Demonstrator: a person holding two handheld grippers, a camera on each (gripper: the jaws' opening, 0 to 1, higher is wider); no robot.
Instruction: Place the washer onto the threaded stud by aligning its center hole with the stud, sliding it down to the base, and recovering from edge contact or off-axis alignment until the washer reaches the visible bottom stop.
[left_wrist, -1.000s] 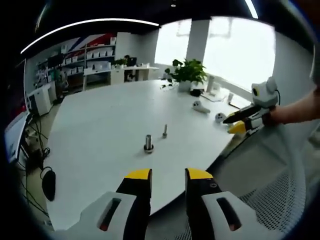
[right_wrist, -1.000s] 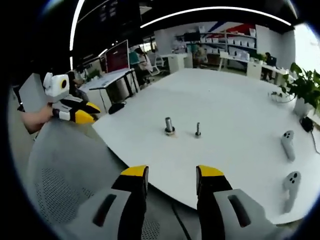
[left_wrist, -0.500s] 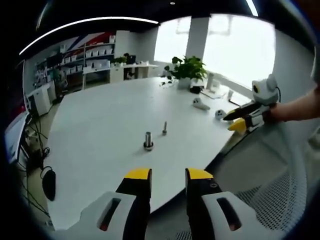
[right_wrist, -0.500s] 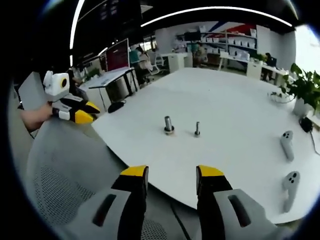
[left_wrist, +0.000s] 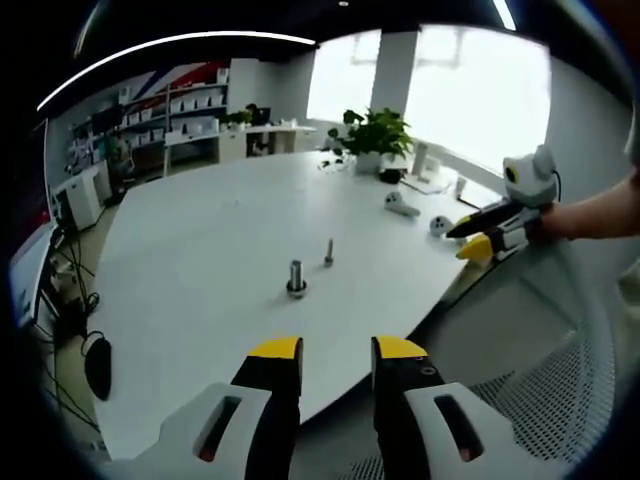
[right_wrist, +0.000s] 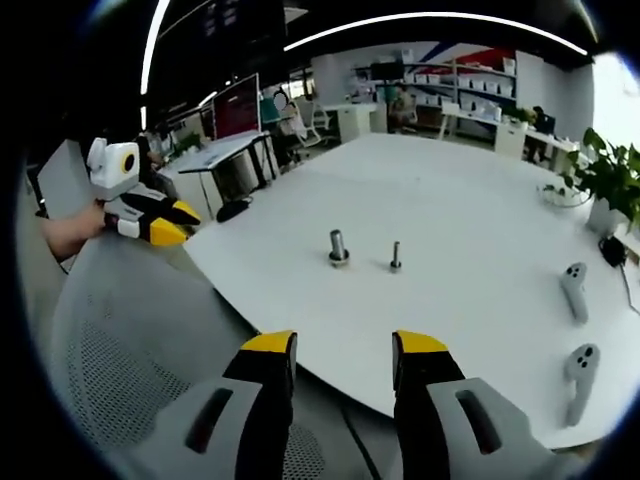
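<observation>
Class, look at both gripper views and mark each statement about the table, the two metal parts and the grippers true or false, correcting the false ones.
1. Two upright metal parts, a thicker stud and a thinner bolt, stand on the white table. True.
2. The right gripper holds the thicker stud. False: it is open, short of the table.
3. The left gripper is shut. False: open.
4. Two white controllers lie on the table. True.

Left claw (left_wrist: 337, 350) and right claw (right_wrist: 343, 345), both parted, empty, side by side.
</observation>
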